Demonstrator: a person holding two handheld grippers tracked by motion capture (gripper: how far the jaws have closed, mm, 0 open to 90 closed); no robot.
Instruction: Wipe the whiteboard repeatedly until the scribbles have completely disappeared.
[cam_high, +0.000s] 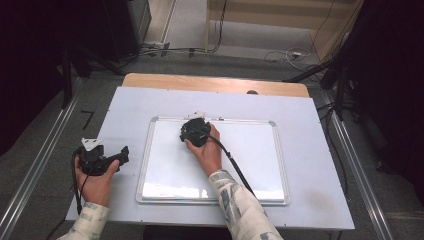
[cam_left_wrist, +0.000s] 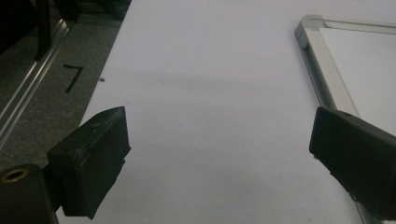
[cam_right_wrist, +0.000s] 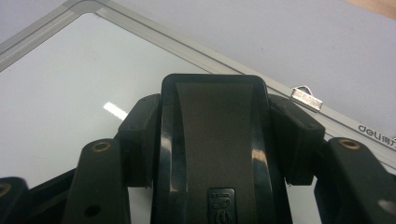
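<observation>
A whiteboard (cam_high: 250, 160) with a silver frame lies flat in the middle of the table. My right gripper (cam_high: 194, 129) rests on its upper left part, near the top rail. In the right gripper view the right gripper (cam_right_wrist: 217, 135) is shut on a black board eraser (cam_right_wrist: 212, 154), with a jaw pressed against each long side and the white surface (cam_right_wrist: 70, 84) under it. To the left of the board my left gripper (cam_high: 121, 154) lies on the pale table cover. Its jaws stand wide apart, and the left gripper (cam_left_wrist: 219, 144) holds nothing. The board's corner (cam_left_wrist: 322, 70) lies just past the right jaw.
A pale sheet (cam_high: 310, 150) covers the table, and a strip of wood (cam_high: 215, 82) shows at the far edge. A small metal hanger clip (cam_right_wrist: 306, 97) sits on the board's top rail. Metal floor rails (cam_high: 40, 165), cables (cam_high: 290, 54) and dark stands surround the table.
</observation>
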